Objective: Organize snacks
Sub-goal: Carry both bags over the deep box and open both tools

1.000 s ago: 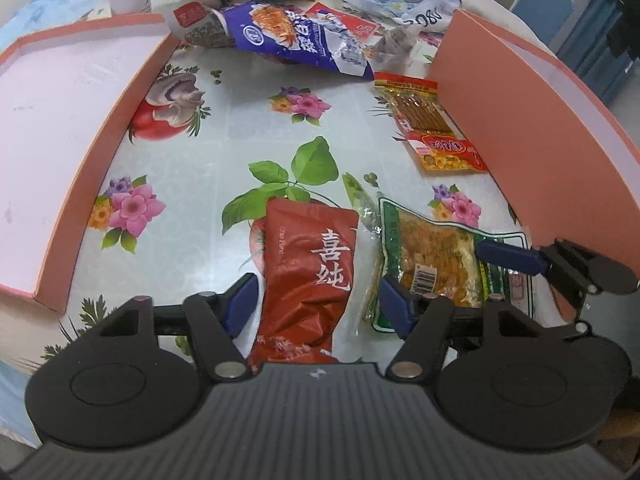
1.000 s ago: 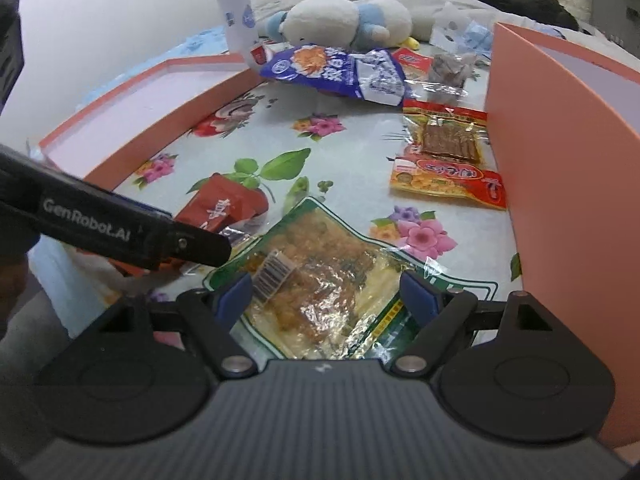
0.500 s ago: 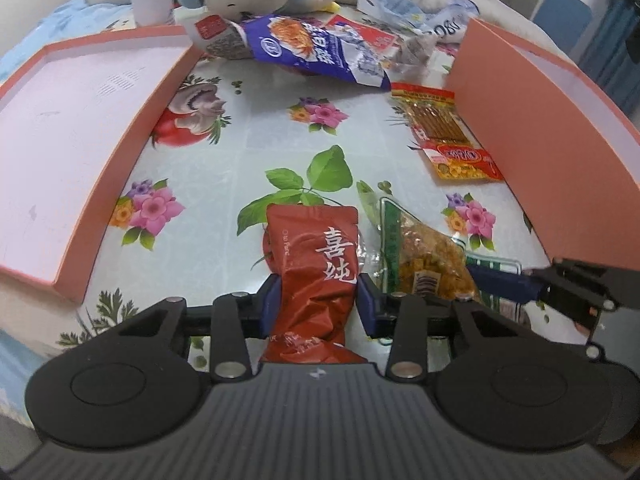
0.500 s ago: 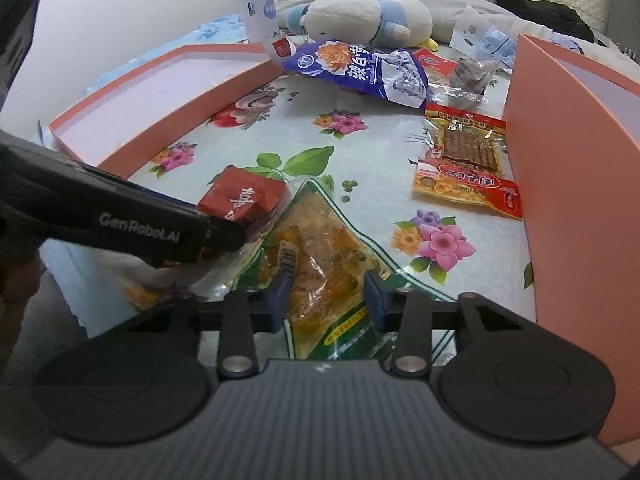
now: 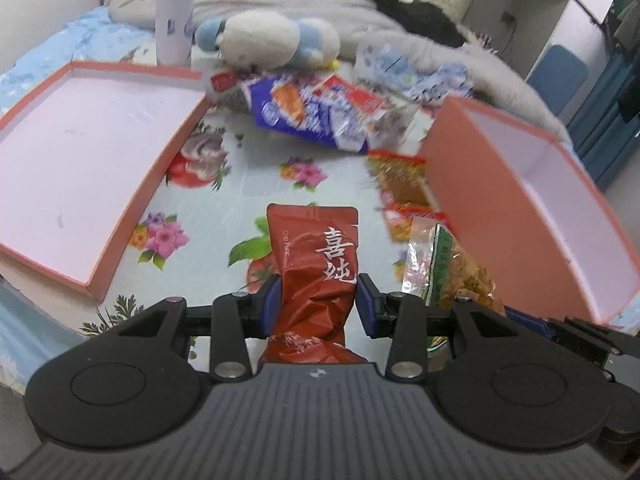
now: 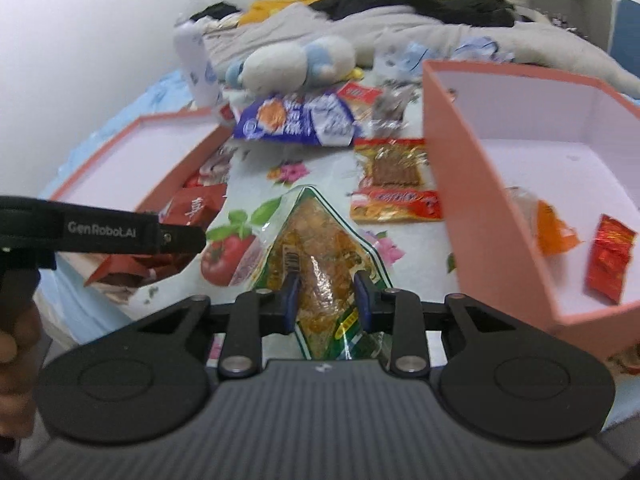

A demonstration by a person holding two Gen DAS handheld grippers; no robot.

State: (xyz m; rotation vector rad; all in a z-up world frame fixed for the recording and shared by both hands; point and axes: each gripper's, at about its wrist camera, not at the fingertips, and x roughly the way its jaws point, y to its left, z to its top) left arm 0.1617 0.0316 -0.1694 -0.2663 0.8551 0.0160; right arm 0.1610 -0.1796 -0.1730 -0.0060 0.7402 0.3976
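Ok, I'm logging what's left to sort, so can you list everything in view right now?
Red pouch: 1, dark red, in left claw.
Green-edged packet: 1, clear and green, in right claw.
Deep box: 1, pink, right side, holding an orange and a red packet.
Shallow lid: 1, pink, left side.
Blue bag: 1, far end of tablecloth.
Red strip packets: 2, beside deep box.
Plush toy: 1, white and blue, behind.
White bottle: 1, behind.
Left claw, right claw: both closed on packets.

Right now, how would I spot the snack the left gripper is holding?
Find the shallow pink tray on the flowered tablecloth. Beside it, the left gripper pinches a crinkly dark red foil packet. Only it has big white Chinese characters.
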